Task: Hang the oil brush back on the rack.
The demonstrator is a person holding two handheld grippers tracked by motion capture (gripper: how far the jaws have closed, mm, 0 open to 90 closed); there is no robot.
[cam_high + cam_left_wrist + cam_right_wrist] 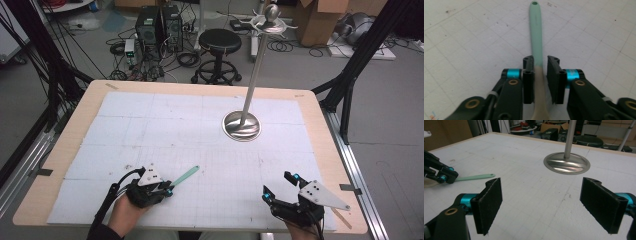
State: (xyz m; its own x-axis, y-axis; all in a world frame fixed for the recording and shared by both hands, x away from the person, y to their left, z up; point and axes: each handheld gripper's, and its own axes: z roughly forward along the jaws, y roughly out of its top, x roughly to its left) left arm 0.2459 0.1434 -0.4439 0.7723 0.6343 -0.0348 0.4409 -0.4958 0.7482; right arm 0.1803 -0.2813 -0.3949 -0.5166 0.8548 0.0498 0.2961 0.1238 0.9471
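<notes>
Near the surface's (80,117) front edge, a spatula (535,37) is clamped between the left tool's (540,72) jaws; the right tool (549,205) is held wide open, nothing between.

One spoon (535,37) lies on the one table (80,130). One metal stand (242,125) rises from it. Two grippers: left (170,190), right (279,187). One stool (219,42) behind.
</notes>
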